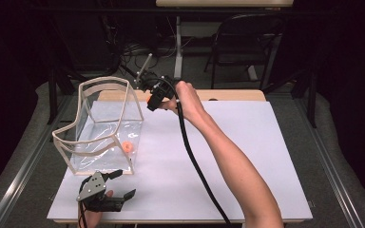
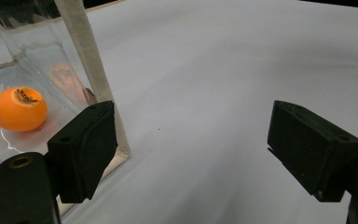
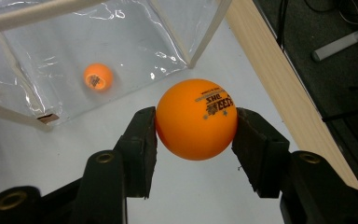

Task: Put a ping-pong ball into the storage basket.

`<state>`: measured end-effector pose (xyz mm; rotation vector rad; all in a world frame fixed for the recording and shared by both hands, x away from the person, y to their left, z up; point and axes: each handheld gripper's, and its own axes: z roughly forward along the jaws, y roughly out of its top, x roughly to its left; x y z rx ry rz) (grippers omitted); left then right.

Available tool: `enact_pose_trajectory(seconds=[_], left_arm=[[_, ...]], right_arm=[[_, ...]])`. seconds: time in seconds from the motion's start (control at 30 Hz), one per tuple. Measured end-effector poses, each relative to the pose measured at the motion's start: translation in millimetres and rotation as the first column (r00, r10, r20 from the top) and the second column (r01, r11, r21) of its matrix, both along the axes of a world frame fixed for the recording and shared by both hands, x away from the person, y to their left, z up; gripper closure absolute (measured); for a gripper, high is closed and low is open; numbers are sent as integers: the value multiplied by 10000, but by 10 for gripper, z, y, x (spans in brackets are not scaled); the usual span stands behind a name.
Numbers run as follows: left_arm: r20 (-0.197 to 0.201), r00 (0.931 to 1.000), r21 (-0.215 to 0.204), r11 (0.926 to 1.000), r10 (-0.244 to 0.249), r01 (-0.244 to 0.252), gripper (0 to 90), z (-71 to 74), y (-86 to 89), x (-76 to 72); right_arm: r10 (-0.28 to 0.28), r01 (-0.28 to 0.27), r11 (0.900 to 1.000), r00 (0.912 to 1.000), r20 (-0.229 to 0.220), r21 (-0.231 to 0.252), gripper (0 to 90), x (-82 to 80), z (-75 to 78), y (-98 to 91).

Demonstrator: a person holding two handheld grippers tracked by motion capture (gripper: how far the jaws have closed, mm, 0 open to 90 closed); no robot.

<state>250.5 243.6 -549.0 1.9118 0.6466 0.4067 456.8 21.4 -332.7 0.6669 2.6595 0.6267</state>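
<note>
Your left claw (image 1: 119,184) rests spread on the counter (image 1: 228,156) by the bag's (image 1: 105,124) near corner. Farther off, your right claw (image 3: 196,135) pinches a ball (image 3: 196,119) beside the bag's open top; carry it over the rim, then release. One ball (image 3: 98,76) already lies inside.

Orange ball (image 3: 196,119) (printed), aloft between fingers (image 3: 142,144)

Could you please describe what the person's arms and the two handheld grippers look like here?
Both forearms are bare, without sleeves. Each gripper is black with two blocky jaws and brass-coloured screw eyelets. The left gripper carries a grey three-cornered plate; a thick black cable trails from the right gripper along the arm.
</note>
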Motion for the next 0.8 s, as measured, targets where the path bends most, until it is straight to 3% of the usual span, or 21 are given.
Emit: enact_pose_trajectory(seconds=[0.8], left_arm=[[36,10000,35,10000,-21,21,160,3,10,2]], right_arm=[[267,-275,9993,9992,308,270,504,-49,152,166]])
